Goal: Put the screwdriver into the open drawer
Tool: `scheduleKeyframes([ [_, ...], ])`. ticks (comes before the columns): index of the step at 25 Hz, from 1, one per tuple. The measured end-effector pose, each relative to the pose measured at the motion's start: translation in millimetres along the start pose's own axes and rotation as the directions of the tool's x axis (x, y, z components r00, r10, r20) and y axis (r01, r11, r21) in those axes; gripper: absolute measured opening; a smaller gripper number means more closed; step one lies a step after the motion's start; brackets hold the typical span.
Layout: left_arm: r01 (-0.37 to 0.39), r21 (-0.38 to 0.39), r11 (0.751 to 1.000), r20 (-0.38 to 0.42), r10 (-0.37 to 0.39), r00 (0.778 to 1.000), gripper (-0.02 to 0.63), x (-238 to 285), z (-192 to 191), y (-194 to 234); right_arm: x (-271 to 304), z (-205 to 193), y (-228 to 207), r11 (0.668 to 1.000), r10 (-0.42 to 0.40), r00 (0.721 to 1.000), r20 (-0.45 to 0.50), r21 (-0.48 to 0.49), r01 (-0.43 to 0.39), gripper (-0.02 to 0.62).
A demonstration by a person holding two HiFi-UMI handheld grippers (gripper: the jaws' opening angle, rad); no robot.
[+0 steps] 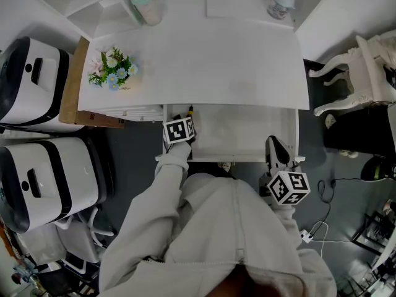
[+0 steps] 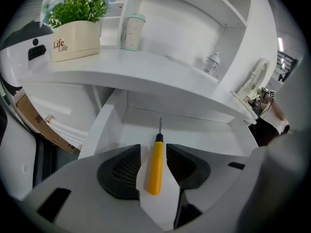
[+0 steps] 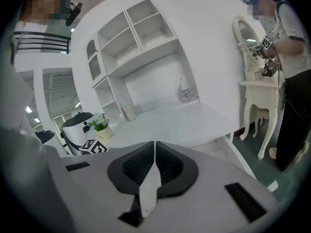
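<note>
A screwdriver [image 2: 156, 164] with a yellow handle and thin metal shaft lies on the white floor of the open drawer [image 2: 204, 140], tip pointing toward the drawer's back. My left gripper [image 2: 153, 147] is open, one dark pad on each side of the handle with a gap on both sides. In the head view the left gripper [image 1: 183, 115] reaches into the drawer's [image 1: 247, 135] left end. My right gripper [image 1: 273, 142] hovers over the drawer's front right corner. In the right gripper view its jaws [image 3: 154, 144] are shut with nothing between them.
The white desk [image 1: 216, 60] above the drawer carries a flower pot [image 1: 112, 68], a pale green cup [image 1: 146, 5] and a small bottle [image 1: 281, 4]. Two white appliances [image 1: 37, 79] stand at the left, a white vanity table [image 1: 365, 67] at the right. A person [image 3: 286, 57] stands beside it.
</note>
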State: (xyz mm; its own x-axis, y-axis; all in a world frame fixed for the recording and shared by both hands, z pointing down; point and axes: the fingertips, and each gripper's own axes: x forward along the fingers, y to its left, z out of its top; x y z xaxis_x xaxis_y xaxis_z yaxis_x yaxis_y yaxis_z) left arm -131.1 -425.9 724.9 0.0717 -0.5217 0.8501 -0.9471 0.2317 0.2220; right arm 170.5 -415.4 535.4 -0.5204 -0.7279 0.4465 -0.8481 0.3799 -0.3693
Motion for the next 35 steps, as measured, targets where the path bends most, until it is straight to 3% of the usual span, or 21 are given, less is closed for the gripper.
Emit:
scheduleKeyframes([
  [10,0.000,0.001,1.000,0.023,0.000,1.000,0.175,-12.5,1.7,-3.6,-2.9,-2.1,5.2,1.000,0.026,1.000,0.005,-0.004,-0.026,0.034],
  [22,0.085,-0.045,0.995,0.102,-0.080,0.992,0.175,-49.9,7.7,-18.9,-6.0,3.4,9.8,0.998,0.055,0.998,0.025,-0.009,-0.055,0.034],
  [30,0.175,-0.043,0.984,0.203,-0.163,0.966,0.173,-89.4,22.8,-35.2,-6.3,6.4,16.8,0.996,0.089,0.996,0.032,-0.021,-0.088,0.034],
  [35,0.218,0.010,0.976,0.268,-0.212,0.940,0.173,-116.9,30.5,-50.1,-5.6,7.8,21.7,0.994,0.112,0.993,0.031,-0.025,-0.111,0.034],
])
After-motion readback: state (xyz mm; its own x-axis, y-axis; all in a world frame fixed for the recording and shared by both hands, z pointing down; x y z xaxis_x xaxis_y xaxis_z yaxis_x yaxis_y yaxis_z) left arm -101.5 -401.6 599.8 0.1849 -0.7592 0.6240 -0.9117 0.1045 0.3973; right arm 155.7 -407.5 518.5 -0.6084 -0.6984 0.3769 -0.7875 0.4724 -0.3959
